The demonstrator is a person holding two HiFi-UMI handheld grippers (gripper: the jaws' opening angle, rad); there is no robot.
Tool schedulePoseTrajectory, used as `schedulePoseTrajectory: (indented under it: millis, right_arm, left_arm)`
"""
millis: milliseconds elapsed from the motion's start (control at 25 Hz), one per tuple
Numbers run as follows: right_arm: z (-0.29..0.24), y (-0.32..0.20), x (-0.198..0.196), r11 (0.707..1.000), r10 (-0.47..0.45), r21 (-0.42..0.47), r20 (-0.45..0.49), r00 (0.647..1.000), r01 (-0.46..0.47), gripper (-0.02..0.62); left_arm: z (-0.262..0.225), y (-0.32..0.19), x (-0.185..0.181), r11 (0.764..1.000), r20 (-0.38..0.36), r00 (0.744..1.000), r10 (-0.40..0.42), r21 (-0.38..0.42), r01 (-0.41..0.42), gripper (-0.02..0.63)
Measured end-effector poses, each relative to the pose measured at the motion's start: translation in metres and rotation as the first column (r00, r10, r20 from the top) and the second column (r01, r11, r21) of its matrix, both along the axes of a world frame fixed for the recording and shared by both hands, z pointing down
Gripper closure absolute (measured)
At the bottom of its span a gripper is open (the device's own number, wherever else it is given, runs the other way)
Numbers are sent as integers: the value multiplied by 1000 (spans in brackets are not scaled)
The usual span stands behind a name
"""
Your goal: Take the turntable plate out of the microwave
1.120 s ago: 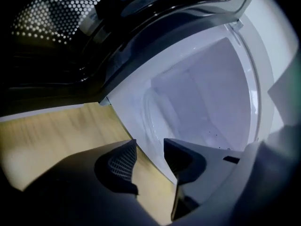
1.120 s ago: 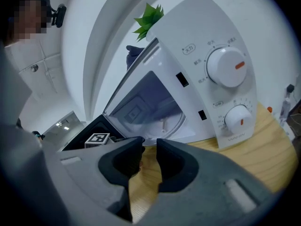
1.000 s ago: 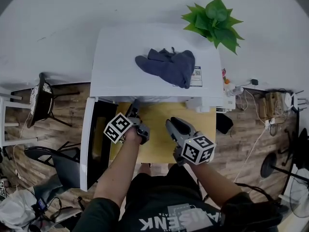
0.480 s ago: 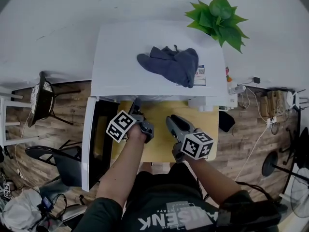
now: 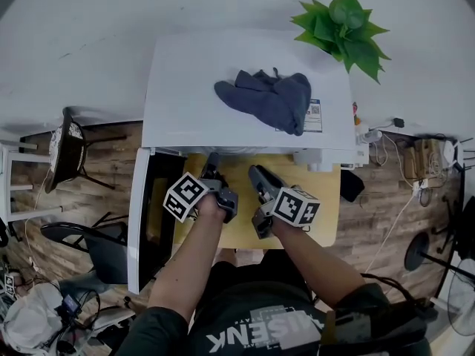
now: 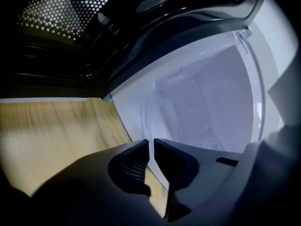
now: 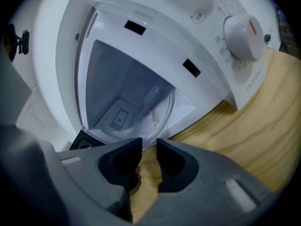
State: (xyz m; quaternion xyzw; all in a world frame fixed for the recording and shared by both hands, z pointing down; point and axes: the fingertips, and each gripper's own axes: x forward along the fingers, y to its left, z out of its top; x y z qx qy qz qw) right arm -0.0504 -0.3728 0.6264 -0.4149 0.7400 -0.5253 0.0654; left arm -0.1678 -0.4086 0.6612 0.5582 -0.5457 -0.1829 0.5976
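The white microwave (image 5: pixel 185 87) stands on a wooden table with its door (image 5: pixel 141 221) swung open to the left. Inside lies the clear glass turntable plate (image 6: pixel 157 112), also seen in the right gripper view (image 7: pixel 164 105). My left gripper (image 5: pixel 211 166) reaches into the cavity mouth. Its jaws (image 6: pixel 151 142) are closing, and the plate's front rim fills the narrow gap between the pads. My right gripper (image 5: pixel 256 175) hovers beside it just outside the opening. Its jaws (image 7: pixel 149 145) stand partly open with only the table top between them.
A dark blue cloth (image 5: pixel 263 101) lies on top of the microwave, and a green plant (image 5: pixel 345 24) stands behind its right corner. The control dial (image 7: pixel 242 32) is on the microwave's right front. The table (image 5: pixel 319 191) has a narrow strip before the oven. Chairs and cables crowd the floor.
My right gripper has moved left and closer to the microwave opening, rolling as it went. The left gripper has stayed at the cavity mouth.
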Motion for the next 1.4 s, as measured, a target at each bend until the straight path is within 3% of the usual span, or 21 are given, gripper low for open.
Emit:
schedulePoseTrajectory:
  millis: [280,680,880,1040,1160,1320,1400]
  right_arm:
    - [19,-11,-5,991,86,-114,140,986,-70,442]
    - [25,-28,-10,976,191,-154,257,947,-155,440]
    - [33,-28,-9,966,225,-188,256,940,-180,502]
    - [33,-26,-8,958,252,-217,320,913,-189,529]
    - [31,-21,-9,959,250,-223,364,897,-177,536]
    - [31,-10,-8,961,243,-223,387,890,-166,540]
    - [32,-6,-7,961,237,-226,394,888,-157,541]
  left_arm:
    - [1,23,1,1000,-34,999,8,-20,-9,578]
    - [1,46,8,998,-36,998,60,-15,-60,574]
    - [3,49,12,995,-1,995,96,4,-96,561]
    - [7,46,9,994,36,993,111,19,-112,530]
    - [14,41,10,994,-10,994,106,22,-106,439]
    - [14,34,10,991,-39,992,118,68,-115,434]
    - [10,30,13,988,-64,990,126,98,-119,472]
